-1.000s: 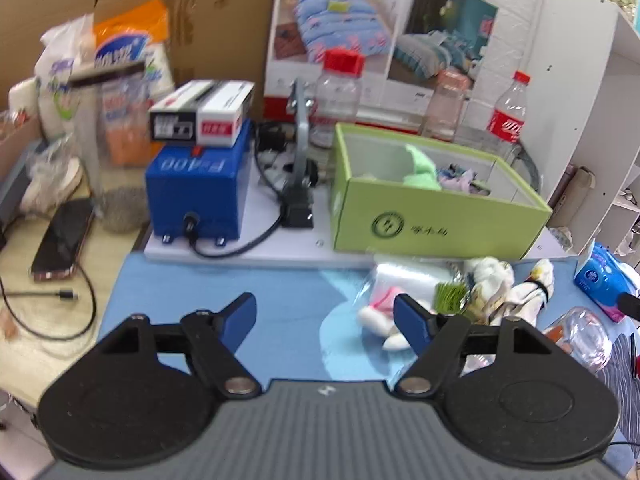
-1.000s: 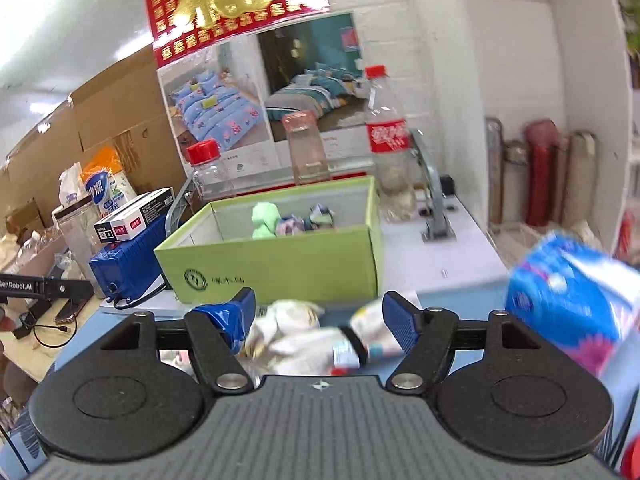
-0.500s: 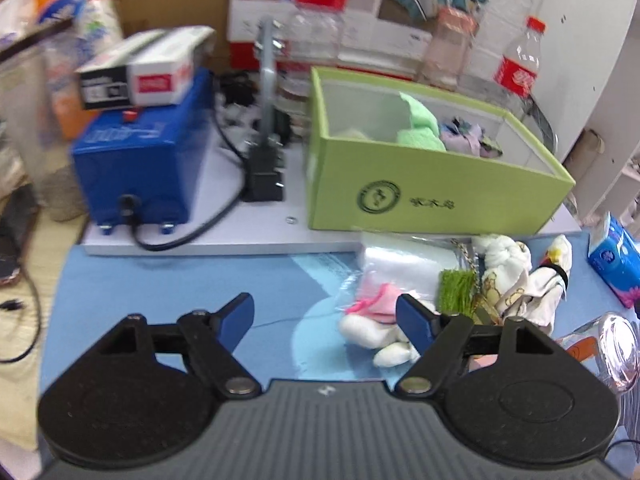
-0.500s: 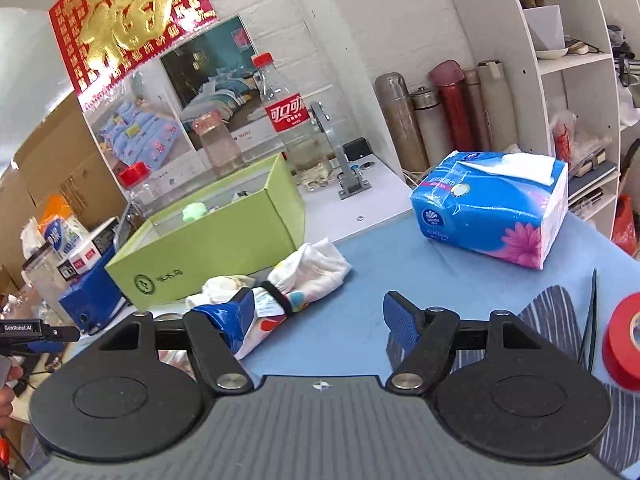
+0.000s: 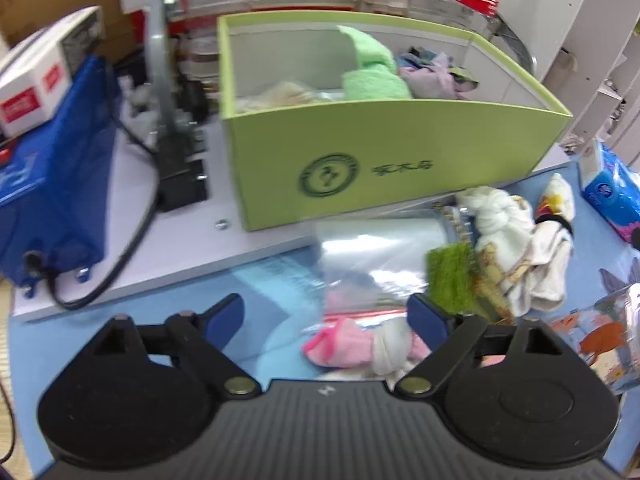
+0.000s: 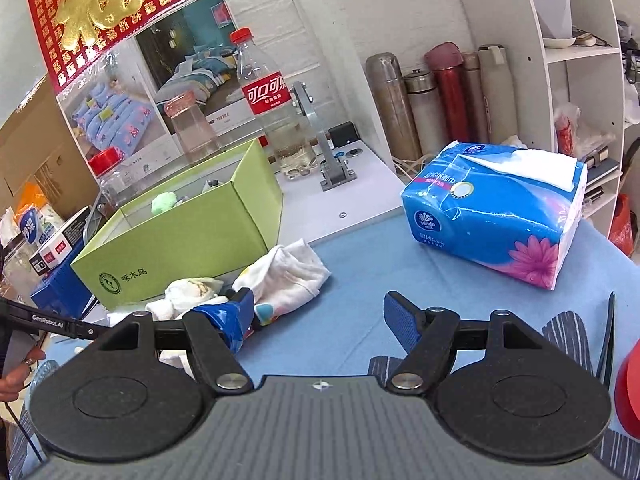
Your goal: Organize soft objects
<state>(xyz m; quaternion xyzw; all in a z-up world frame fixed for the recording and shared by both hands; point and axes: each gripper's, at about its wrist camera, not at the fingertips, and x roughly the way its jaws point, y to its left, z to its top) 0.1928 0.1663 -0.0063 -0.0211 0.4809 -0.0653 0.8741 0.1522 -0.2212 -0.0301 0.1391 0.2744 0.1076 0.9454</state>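
The left tool (image 5: 326, 316) is opening wide, empty, to straddle the pink sock (image 5: 344, 346) just ahead. The right tool (image 6: 320, 314) waits half-open, empty; box (image 5: 400, 164) beyond receives socks.

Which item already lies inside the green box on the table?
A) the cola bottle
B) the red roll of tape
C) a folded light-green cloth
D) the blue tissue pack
C: the left wrist view shows the light-green cloth resting inside the green box, while the blue tissue pack sits outside it on the blue mat.
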